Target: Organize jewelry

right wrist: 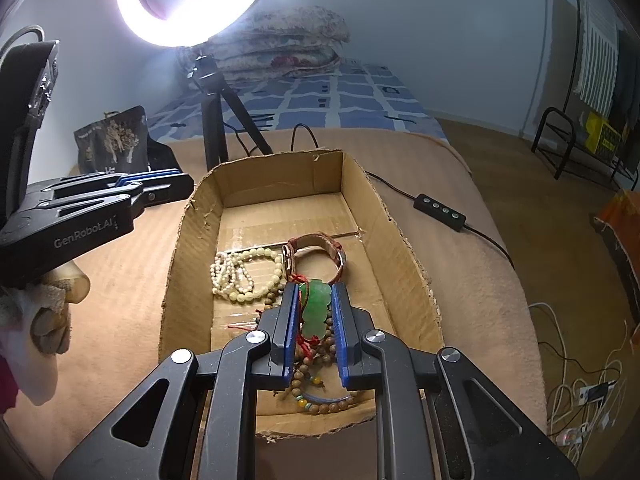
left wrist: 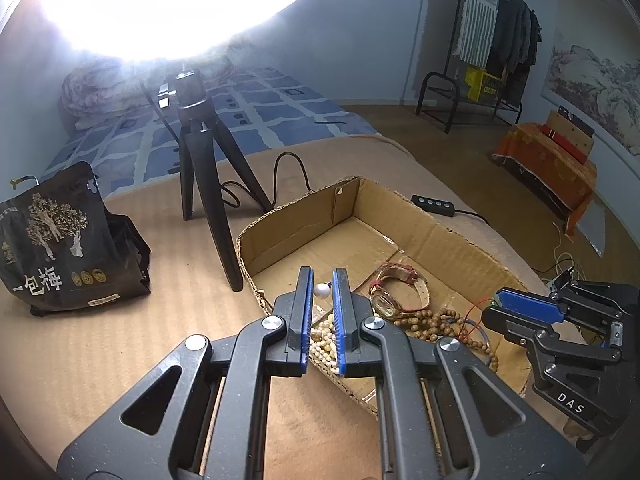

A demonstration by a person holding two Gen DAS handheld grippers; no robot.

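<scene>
Right gripper (right wrist: 316,320): fingers pinching a green jade pendant (right wrist: 315,310) on red cord, its long axis running lengthwise between the pads, directly above the brown wooden beads (right wrist: 316,364) at the near end of the cardboard box (right wrist: 394,236). Left gripper (left wrist: 322,312): fingers drawn close on a small white pearl (left wrist: 322,290) at their tips, poised over the cream bead strands (right wrist: 240,276) that lay left of the right fingers; wristwatch (right wrist: 316,246) just beyond the pendant.

A ring light (right wrist: 192,0) glares white overhead — blown out (worst from the left wrist) — room dim, edges bowed.
</scene>
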